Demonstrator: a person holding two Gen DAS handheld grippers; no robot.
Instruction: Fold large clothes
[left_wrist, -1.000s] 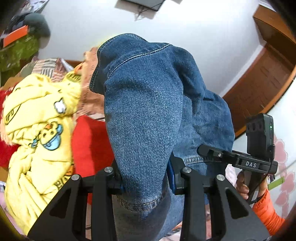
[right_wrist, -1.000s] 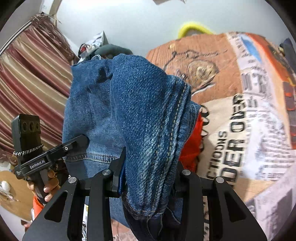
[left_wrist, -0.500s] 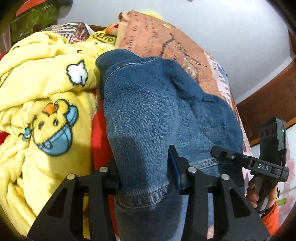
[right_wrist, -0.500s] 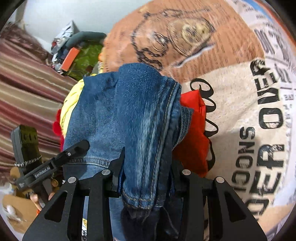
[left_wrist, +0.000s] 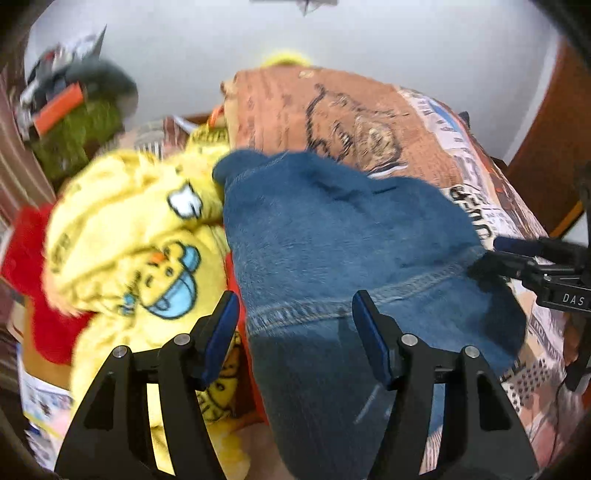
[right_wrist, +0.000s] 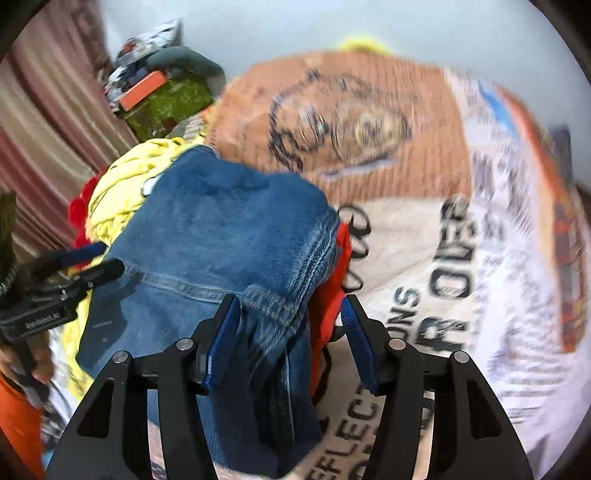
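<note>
We see both grippers, left (left_wrist: 295, 325) and right (right_wrist: 288, 325), just opening, spread around jeans (left_wrist: 332, 240), pads clear.

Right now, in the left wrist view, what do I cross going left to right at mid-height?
Red fabric → yellow cartoon blanket → folded jeans → newspaper-print bedcover → the other hand's tongs.
</note>
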